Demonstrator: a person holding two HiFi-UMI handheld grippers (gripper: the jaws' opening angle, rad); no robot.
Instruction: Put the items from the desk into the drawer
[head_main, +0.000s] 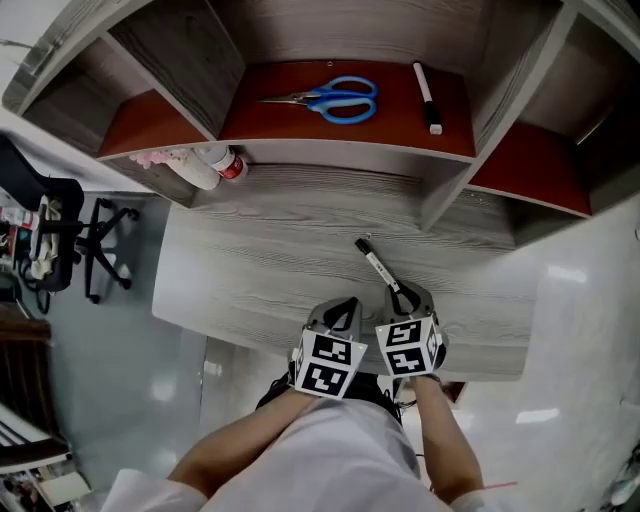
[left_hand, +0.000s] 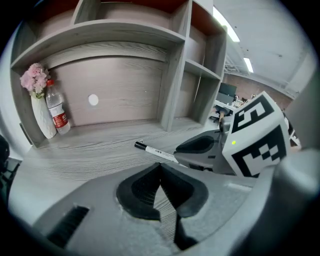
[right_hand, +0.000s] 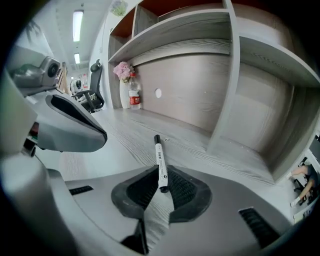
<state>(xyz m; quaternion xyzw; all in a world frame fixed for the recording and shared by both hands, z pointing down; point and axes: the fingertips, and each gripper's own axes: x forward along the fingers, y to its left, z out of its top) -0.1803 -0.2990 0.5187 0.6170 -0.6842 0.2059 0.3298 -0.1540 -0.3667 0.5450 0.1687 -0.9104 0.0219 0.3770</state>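
A white marker with a black cap (head_main: 375, 265) is gripped at its rear end by my right gripper (head_main: 402, 297), which is shut on it just above the grey wooden desk (head_main: 260, 260). From the right gripper view the marker (right_hand: 159, 159) sticks forward out of the jaws (right_hand: 161, 184) toward the back panel. My left gripper (head_main: 345, 305) hangs close beside it on the left, shut with nothing in it (left_hand: 160, 167). Blue-handled scissors (head_main: 335, 98) and a second marker (head_main: 427, 97) lie on the red upper shelf. No drawer shows in any view.
A plastic bottle (head_main: 222, 162) and a white vase of pink flowers (left_hand: 39, 112) stand in the hutch's left corner. Upright shelf dividers (right_hand: 227, 95) rise at the desk's back. An office chair (head_main: 95, 240) stands on the floor to the left.
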